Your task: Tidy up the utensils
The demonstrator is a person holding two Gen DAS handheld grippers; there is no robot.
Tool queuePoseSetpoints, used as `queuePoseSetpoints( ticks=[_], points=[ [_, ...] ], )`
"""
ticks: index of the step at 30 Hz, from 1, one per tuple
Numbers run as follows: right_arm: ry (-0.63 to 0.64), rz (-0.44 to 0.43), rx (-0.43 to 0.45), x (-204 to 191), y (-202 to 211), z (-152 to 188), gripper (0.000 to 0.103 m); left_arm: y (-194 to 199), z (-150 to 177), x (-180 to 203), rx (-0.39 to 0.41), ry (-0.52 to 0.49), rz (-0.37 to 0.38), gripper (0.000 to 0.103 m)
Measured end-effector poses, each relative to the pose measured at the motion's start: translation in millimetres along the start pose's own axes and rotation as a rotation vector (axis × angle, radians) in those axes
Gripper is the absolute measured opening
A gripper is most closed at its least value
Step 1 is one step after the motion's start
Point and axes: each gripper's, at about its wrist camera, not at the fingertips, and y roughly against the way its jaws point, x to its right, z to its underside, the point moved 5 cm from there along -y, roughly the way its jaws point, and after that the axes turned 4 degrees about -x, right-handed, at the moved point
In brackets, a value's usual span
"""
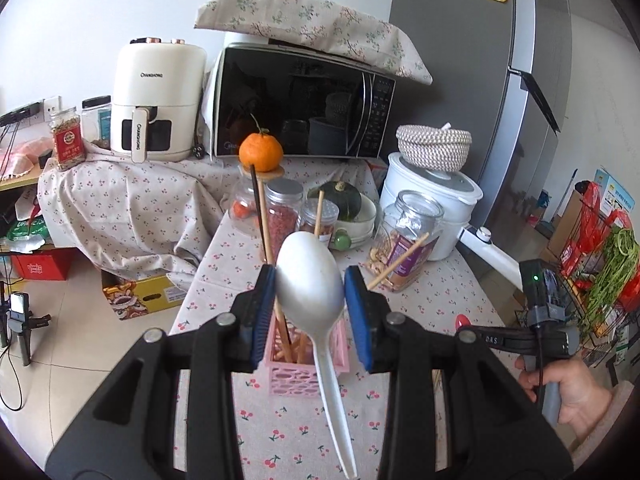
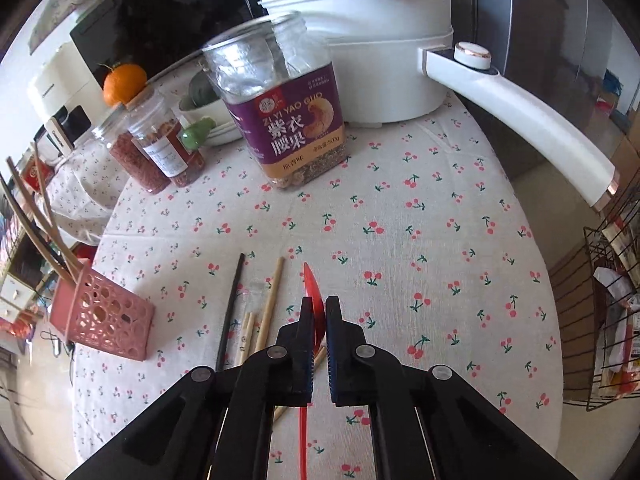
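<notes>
Two black tongs with blue pads, the left gripper (image 1: 310, 292), squeeze the bowl of a big white plastic spoon (image 1: 310, 280). One pad presses on each side of the bowl. The long white handle hangs down toward the camera. Just behind and below the spoon stands a pink plastic holder with holes (image 1: 302, 368). It sits on the white tablecloth with little red cherries (image 1: 224, 256). Wooden chopsticks (image 1: 264, 220) and one dark chopstick (image 1: 256, 204) stick up out of it.

From the other camera, the right gripper (image 2: 319, 312) has its tongs closed tight together on a thin red see-through plastic spoon (image 2: 310, 286). The red spoon stands on its edge between the pads, and its tip pokes out in front. Its thin red handle shows below the tongs. I cannot tell if the red spoon touches the cloth.

On the cloth just left of that gripper lie more pale wooden chopsticks (image 2: 273, 300) and a black chopstick (image 2: 231, 308). Farther left is the pink holder (image 2: 108, 316), looking tilted.

A hand (image 1: 568, 384) holds the right gripper's grey handle.
</notes>
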Motion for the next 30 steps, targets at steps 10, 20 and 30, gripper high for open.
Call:
queuePoseSetpoints(
  ticks=[10, 20, 30],
  points=[
    [0.060, -0.081, 0.151, -30, 65, 2, 0.005, -4, -22, -10, 0.244, 0.045, -0.109, 0.037],
    [0.087, -0.077, 0.177, -38, 73, 6, 0.005, -47, -16, -9, 0.287, -0.026, -0.224, 0.037],
    [0.095, -0.111, 0.273, -55, 94, 2, 0.005, -74, 9, -8, 0.073, -0.027, -0.137, 0.043]
  ],
)
